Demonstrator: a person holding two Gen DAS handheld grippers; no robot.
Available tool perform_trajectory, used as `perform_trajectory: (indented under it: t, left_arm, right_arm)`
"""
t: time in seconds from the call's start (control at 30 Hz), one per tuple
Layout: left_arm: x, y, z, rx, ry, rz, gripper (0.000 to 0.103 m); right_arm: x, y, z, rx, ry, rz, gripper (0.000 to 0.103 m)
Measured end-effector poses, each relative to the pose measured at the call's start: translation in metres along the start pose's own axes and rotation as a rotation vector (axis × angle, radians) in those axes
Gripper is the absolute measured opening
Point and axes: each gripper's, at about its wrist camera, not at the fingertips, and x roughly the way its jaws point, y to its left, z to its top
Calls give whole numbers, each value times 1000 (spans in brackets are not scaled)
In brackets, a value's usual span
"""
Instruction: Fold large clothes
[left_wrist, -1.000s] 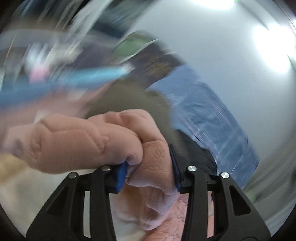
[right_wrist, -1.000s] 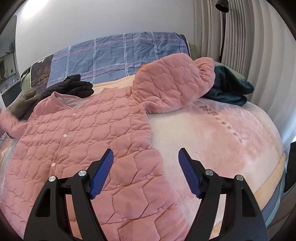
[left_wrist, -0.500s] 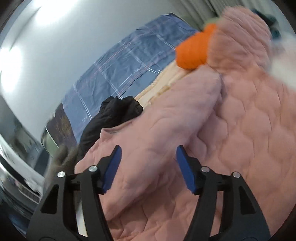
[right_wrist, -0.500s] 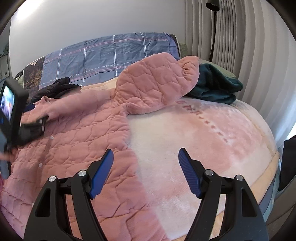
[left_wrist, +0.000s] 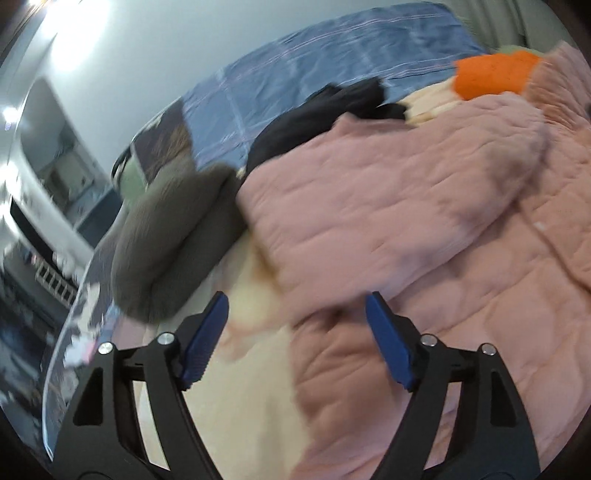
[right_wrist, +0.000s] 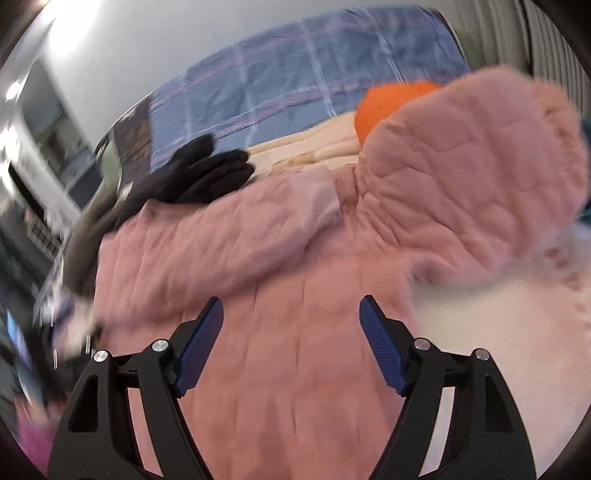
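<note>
**Pink quilted jacket spread on the bed, both grippers held wide above it**

A cream blanket (left_wrist: 236, 398) covered the bed and filled the lower left of the left wrist view and the lower right of the right wrist view. On it lay the pink quilted jacket (right_wrist: 295, 332), the largest thing in both views: its body ran from the centre down to the bottom edge, one sleeve (left_wrist: 388, 192) lay folded across the chest toward the upper right, and the other sleeve (right_wrist: 480, 177) bulged in the upper right of the right wrist view. A blue plaid cover (left_wrist: 325, 74) stood along the upper centre, behind the jacket. A grey-brown fleece garment (left_wrist: 166, 243) lay at centre left, touching the jacket's edge. A black garment (left_wrist: 314, 118) rested just above the jacket's collar area, against the plaid cover. An orange item (right_wrist: 388, 103) showed at upper right, partly hidden behind the raised sleeve.

The left gripper (left_wrist: 295, 332) hung at bottom centre with its blue pads spread wide and nothing between them, over the jacket's edge and blanket. The right gripper (right_wrist: 291, 328) was likewise spread wide and empty, over the jacket's body. Both views were motion-blurred.
</note>
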Motion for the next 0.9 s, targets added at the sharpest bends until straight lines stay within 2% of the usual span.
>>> perform_trajectory:
  t: [0.1,0.17,0.23,0.27,0.3,0.37,0.4,0.53,0.6,0.67,0.77,0.8,0.83,0.9]
  left_arm:
    - [16,-1,-5,20,22,80,83]
    - [20,-5,-8,22,22,85,83]
    - [17,-8,-7,38,10,107,83]
    - [14,-8,-7,44,3,117,83]
    - [12,-8,-4,49,-4,127,83]
    - [9,-7,-1,44,-16,135,83]
    - [9,-5,2,33,-24,138,83]
    - [8,4,6,-27,-33,124,83]
    - [8,12,4,-52,-19,147,83]
    - [10,24,0,-94,-4,145,83]
    - [21,55,-14,-254,59,36,83]
    - [25,62,-19,-303,79,-2,83]
    - [29,69,-23,-347,95,-39,83]
    - [30,82,-32,-425,117,-123,83]
  right_arm:
    - [37,-1,19,49,32,-44,70]
    - [58,-7,28,138,58,-33,70]
    - [64,-7,34,182,28,-34,70]
    - [67,-3,41,169,20,-13,66]
    - [69,-1,44,159,20,-8,45]
    - [68,8,52,135,11,-27,12]
    - [64,10,54,134,-3,-25,10]
    - [16,21,56,110,-95,63,8]
    - [-6,20,52,95,-120,73,8]
    - [-20,20,36,30,-108,41,8]
    - [6,18,12,-92,22,-59,10]
    - [21,12,0,-112,92,-92,13]
    - [27,6,-7,-114,118,-106,15]
    - [19,-7,-15,-87,78,-88,35]
